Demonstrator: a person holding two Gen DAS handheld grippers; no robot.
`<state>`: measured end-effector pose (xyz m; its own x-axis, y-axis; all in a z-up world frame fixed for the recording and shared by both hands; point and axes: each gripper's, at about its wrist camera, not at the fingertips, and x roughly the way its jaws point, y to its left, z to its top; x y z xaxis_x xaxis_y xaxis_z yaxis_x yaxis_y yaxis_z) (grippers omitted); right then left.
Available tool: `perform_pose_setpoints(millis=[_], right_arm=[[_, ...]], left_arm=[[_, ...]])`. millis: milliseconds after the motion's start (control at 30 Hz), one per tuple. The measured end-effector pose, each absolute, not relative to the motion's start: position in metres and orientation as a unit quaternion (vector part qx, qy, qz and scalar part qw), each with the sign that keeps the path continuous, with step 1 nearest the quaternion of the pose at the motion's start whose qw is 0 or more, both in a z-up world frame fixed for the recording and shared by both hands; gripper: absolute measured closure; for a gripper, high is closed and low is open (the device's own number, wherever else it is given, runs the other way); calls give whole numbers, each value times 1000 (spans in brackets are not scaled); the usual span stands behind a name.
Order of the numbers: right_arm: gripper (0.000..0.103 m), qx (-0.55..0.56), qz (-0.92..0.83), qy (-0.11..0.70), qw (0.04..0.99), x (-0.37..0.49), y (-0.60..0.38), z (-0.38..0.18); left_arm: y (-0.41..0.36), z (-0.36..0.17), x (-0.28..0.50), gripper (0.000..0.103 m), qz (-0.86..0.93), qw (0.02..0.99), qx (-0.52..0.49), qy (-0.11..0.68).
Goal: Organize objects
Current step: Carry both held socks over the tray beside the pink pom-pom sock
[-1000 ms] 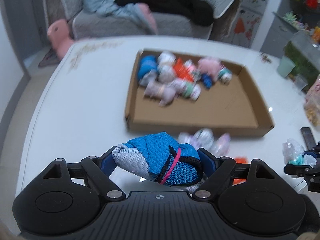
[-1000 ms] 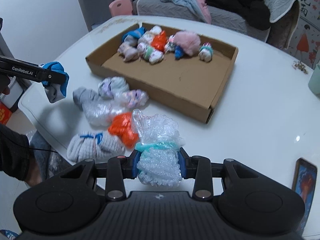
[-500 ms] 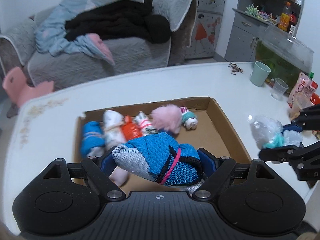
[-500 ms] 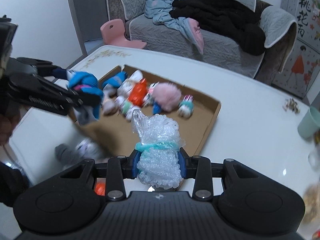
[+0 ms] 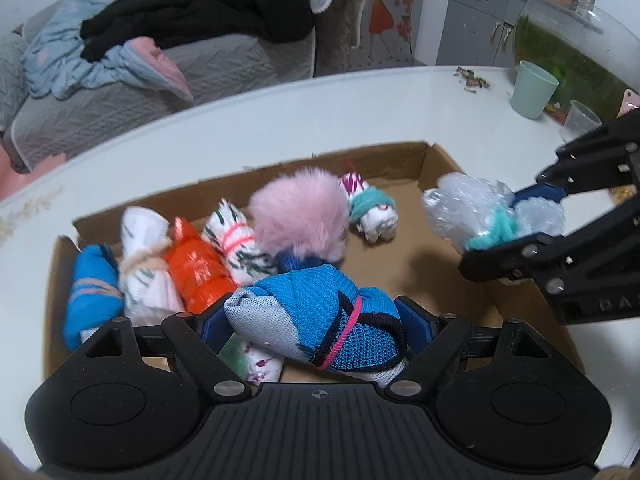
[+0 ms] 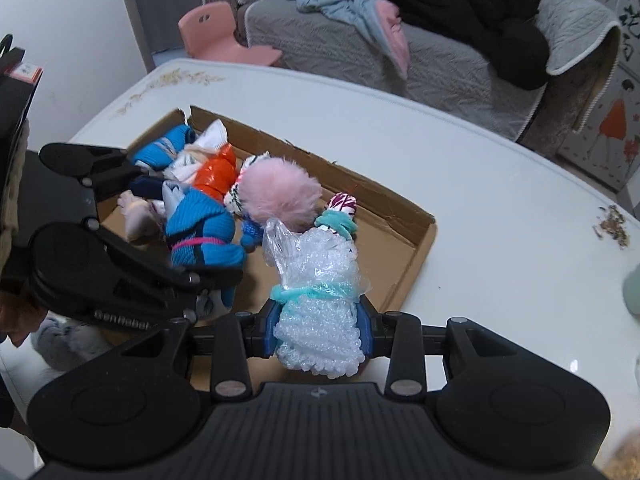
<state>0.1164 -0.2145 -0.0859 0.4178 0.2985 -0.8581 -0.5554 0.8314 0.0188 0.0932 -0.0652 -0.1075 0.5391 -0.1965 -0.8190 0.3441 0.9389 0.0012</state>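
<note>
A blue knitted sock bundle (image 5: 320, 316), bound with a pink band, is pinched between the blue pads of the left gripper (image 5: 318, 320) at the lower centre of the left wrist view, held over the near part of the cardboard tray (image 5: 424, 156). A bubble-wrap bundle (image 6: 320, 312) tied with teal string is clamped in the right gripper (image 6: 320, 330) at the lower centre of the right wrist view, over the tray's near right edge. Inside the tray, a row of bundles is seen along the far wall: a blue rolled sock (image 5: 90, 300) at the left, a white patterned bundle (image 5: 144, 240), an orange packet (image 5: 196, 268), a striped white bundle (image 5: 236, 240), a pink fluffy ball (image 5: 300, 216) and a small teal-banded bundle (image 5: 372, 208). The tray rests on the white counter (image 5: 240, 136). A green cup (image 5: 534, 88) stands on the counter at the upper right, and a grey sofa (image 5: 200, 64) heaped with clothes is seen behind.
</note>
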Motion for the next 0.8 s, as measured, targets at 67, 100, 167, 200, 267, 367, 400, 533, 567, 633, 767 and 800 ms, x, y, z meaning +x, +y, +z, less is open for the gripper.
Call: perform_pose_setpoints(millis=[67,100,167,200,267,367,400,533,567,633,767,800], right_arm=[[69,-140,264,481,824,122,-212,-92],[69,-144,269,485,820,125,-210,-94],[69,-154,276,491,812,129,-208,-98],[69,-157,276,495,809,132,-206,-100],[69,-162,276,500,805,140,-205,-103],[69,-166,274,505,801,148,-206,-107],[69,-165,275,510,798,151,-205,-108],[69,-172,284,513,791,156,-202,-110],[69,-174,284,514,790,156,-202,-111],[69,-175,284,516,789,156,-200,-112],[69,-183,285,517,786,155,-198,-112],[69,-184,285,518,786,154,-197,-112]], left_arm=[[-66,-112,95,17,-157,873,78,456],[-66,-114,95,17,-158,873,78,455],[-67,-116,97,17,-161,874,78,451],[-68,-116,98,17,-161,875,84,449],[-69,-117,100,16,-166,876,82,446],[-71,-117,103,16,-169,877,85,442],[-72,-117,104,16,-171,877,89,439],[-74,-118,107,16,-172,878,80,439],[-75,-118,106,16,-172,878,81,438],[-75,-119,106,16,-172,879,79,439],[-76,-120,107,16,-173,878,69,441],[-77,-121,107,16,-174,877,69,442]])
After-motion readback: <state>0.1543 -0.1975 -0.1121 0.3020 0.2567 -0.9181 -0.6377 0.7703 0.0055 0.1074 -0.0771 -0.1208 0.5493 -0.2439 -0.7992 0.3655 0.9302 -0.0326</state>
